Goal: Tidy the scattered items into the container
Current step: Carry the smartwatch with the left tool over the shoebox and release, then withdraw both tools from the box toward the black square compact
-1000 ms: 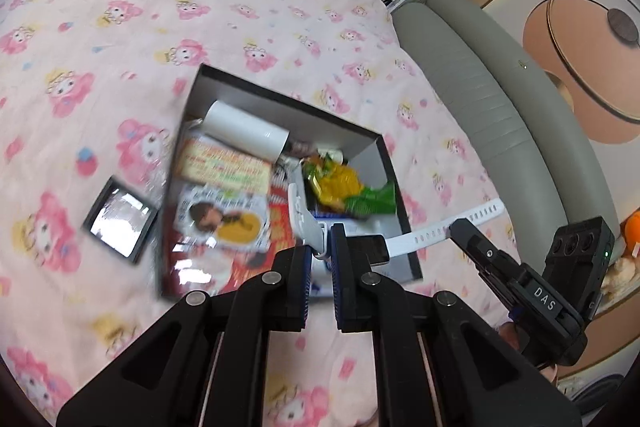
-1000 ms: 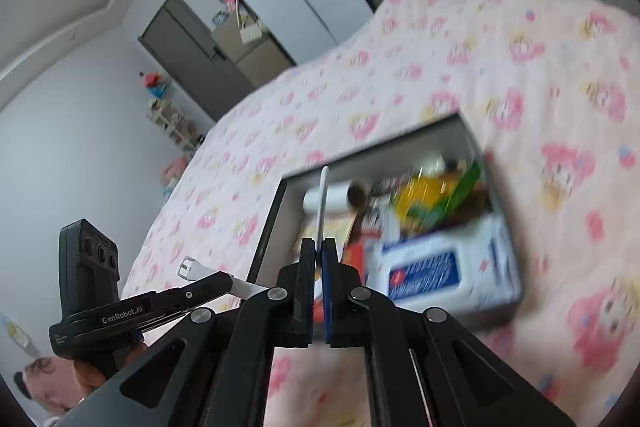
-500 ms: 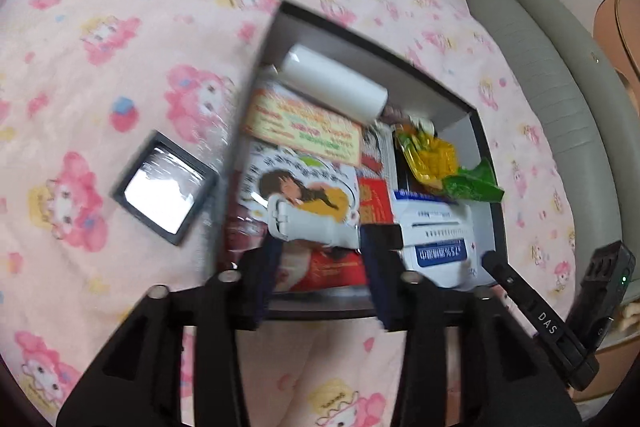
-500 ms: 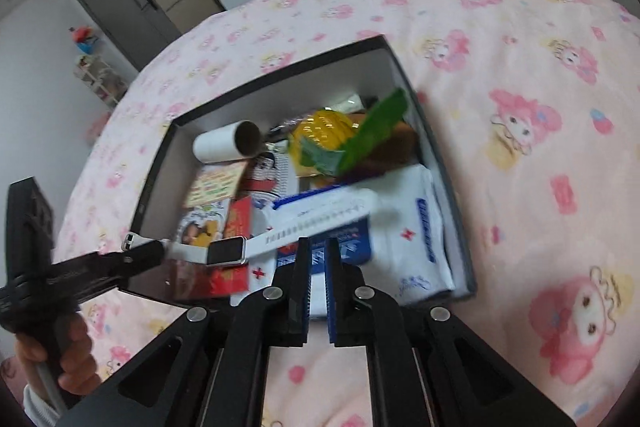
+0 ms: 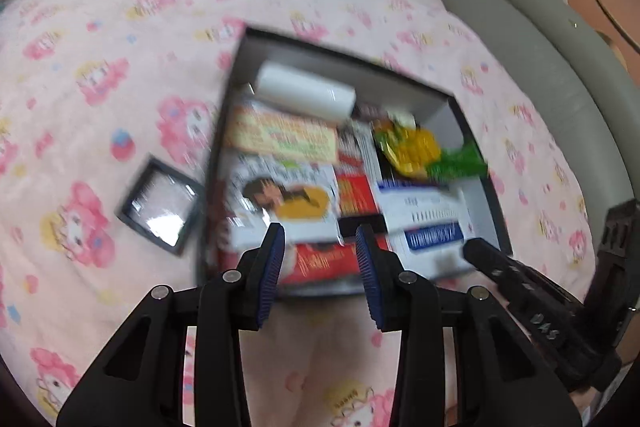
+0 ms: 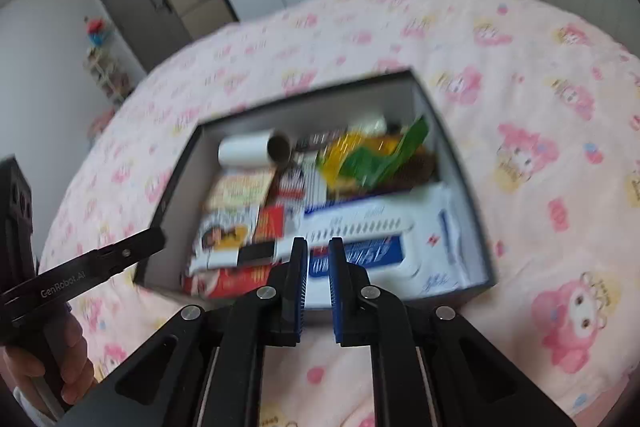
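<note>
A: The left claw (image 5: 320, 259) has just been narrowing a little, though a clear gap shows between its pads, and nothing sits there. Just ahead of the right claw (image 6: 318, 263), the white watch (image 6: 320, 231) lies across the packets in the grey box (image 6: 460, 163), probably laid flat so it rests on top.

B: The right claw's pads stand slightly apart, gripping nothing. The small black-framed mirror (image 5: 162, 205) lies on the bed (image 5: 120, 27), left of the left claw, beside the box.
</note>
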`<move>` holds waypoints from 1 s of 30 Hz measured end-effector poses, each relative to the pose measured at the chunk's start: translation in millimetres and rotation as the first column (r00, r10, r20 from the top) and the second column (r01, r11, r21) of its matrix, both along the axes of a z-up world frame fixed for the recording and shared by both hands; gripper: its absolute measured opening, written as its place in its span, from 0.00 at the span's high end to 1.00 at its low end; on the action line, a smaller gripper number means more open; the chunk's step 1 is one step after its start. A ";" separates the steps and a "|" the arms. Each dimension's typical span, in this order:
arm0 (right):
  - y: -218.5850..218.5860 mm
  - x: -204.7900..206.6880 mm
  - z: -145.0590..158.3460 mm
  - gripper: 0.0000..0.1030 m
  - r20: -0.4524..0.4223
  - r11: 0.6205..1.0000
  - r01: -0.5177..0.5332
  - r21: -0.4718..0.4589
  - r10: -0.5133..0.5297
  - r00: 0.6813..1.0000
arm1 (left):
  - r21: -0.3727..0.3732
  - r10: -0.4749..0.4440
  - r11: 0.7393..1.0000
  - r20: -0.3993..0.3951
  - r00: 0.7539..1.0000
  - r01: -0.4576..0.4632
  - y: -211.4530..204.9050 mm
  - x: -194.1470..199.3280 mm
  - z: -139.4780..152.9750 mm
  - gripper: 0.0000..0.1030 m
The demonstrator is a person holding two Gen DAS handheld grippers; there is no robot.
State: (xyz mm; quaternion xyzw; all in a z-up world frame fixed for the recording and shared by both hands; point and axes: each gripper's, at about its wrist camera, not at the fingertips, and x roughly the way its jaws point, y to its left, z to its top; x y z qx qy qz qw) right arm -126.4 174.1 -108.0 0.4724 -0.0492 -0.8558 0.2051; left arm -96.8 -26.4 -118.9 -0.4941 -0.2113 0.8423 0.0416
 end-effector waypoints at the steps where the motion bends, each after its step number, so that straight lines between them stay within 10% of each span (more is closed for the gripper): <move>1: -1.8 -0.1 -6.3 0.92 0.026 1.000 -0.001 0.016 0.000 1.000 | 0.022 -0.018 1.000 0.022 1.000 0.018 1.8 -0.4 -4.6 0.65; 30: -56.2 88.0 64.0 0.78 -0.134 0.979 -0.189 -0.077 0.177 0.975 | -0.063 -0.087 0.995 -0.182 0.979 0.077 -19.7 101.6 72.7 0.56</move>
